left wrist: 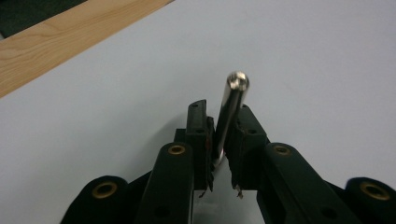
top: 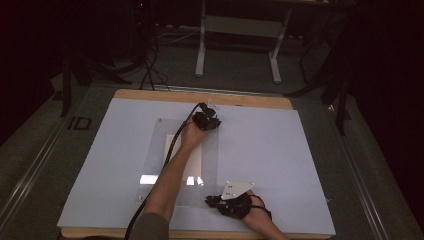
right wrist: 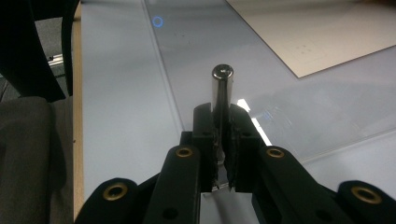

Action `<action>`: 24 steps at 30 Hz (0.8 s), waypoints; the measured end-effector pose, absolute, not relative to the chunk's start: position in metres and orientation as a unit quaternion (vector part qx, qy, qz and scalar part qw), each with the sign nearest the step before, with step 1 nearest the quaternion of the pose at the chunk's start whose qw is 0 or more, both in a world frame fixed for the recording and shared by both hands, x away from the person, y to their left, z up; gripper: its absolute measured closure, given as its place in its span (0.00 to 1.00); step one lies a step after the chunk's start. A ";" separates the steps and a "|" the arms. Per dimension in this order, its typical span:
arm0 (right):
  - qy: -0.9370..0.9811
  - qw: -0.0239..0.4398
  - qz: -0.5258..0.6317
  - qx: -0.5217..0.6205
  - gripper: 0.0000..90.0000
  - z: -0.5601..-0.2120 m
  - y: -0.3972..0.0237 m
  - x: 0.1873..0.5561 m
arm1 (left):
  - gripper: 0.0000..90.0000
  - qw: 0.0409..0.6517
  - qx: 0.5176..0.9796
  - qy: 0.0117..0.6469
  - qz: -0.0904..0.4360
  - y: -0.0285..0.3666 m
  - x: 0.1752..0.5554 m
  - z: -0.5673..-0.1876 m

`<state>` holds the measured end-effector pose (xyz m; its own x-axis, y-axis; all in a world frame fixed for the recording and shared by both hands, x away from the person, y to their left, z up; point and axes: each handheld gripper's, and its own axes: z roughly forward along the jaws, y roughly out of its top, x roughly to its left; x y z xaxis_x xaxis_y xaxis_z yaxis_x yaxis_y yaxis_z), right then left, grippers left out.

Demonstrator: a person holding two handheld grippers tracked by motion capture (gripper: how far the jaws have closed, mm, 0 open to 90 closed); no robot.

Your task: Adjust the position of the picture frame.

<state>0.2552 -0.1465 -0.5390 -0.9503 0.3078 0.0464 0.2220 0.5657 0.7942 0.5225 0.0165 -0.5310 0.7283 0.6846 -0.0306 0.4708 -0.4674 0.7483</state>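
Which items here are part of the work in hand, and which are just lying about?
In use:
left gripper, shut on a metal rod
right gripper, shut on a second metal rod

Lying about:
clear plastic sheet
paper sheet under it
frame legs behind the table

dim, dark-edged room; glare on the clear sheet (top: 150, 178); soft focus

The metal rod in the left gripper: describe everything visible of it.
The rod is a slim, polished metal cylinder with a rounded, shiny end. It stands out past the tips of the left gripper, leaning slightly right in the left gripper view, over the pale sheet. The black jaws clamp its lower part; its bottom end is hidden.
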 end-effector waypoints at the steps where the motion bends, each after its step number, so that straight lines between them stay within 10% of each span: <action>1: 0.883 0.049 0.442 0.150 0.93 -0.539 -0.146 0.255 | 0.91 0.387 0.846 0.341 0.137 0.018 0.522 -0.531; 24: 0.871 0.044 0.449 0.196 0.93 -0.533 -0.160 0.259 | 0.94 0.360 0.846 0.351 0.179 0.027 0.522 -0.518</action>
<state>0.2586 -0.1598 -0.5331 -0.9194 0.3807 0.0987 0.3011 0.5201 0.7993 0.5223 0.0267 -0.5181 0.6896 0.7224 0.0505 0.4648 -0.4950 0.7341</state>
